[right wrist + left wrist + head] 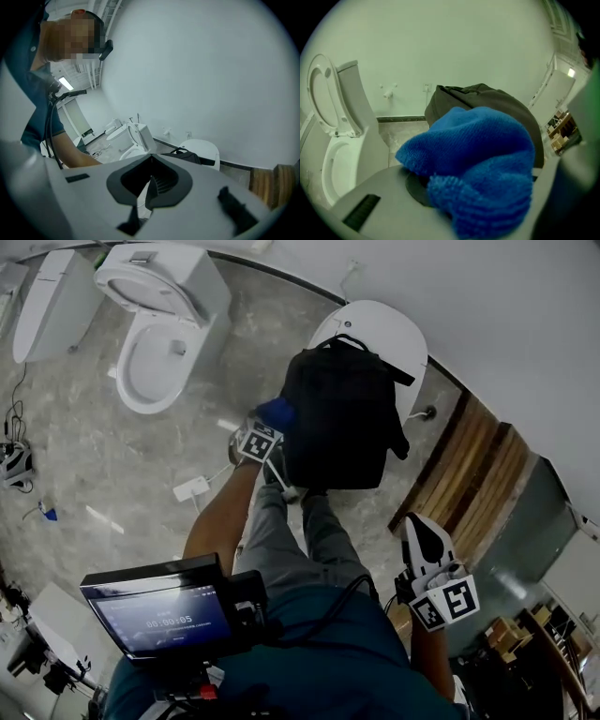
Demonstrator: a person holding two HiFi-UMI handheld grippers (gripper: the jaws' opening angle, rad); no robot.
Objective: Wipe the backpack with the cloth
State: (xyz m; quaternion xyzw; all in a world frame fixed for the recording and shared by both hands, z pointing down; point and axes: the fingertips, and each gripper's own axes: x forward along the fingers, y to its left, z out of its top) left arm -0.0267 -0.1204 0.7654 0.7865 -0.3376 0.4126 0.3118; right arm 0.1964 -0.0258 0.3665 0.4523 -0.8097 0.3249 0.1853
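Slippage of the backpack (339,418) is the main hazard. It is laid on the closed lid of a white toilet (384,322) against the wall, and its lower end appears to overhang the front of the lid toward the person's legs. If the cloth (277,411) is pressed sideways against the bag's left flank, the bag could be pushed across the smooth lid and tipped to the floor, since nothing braces it from the other side. The right gripper (418,527) is held well apart from it, low at the right near the wooden boards (473,474), with its 2 jaws shut together on nothing.

A 2nd risk lies in the grip. The blue knitted cloth is bunched into a thick wad, and the left gripper (269,427) is clamped on it with the jaws nearly together. A drag across rough fabric or a strap could pull the wad free. In the head view the cloth is seen at the bag's upper left edge; whether it touches cannot be told.

The backpack's long axis is aligned from the person toward the wall. Its carry handle (345,339) is pointed at the wall, its base at the person, and a broad face is turned upward. 1 open toilet (155,343) is seen to the left, well apart.
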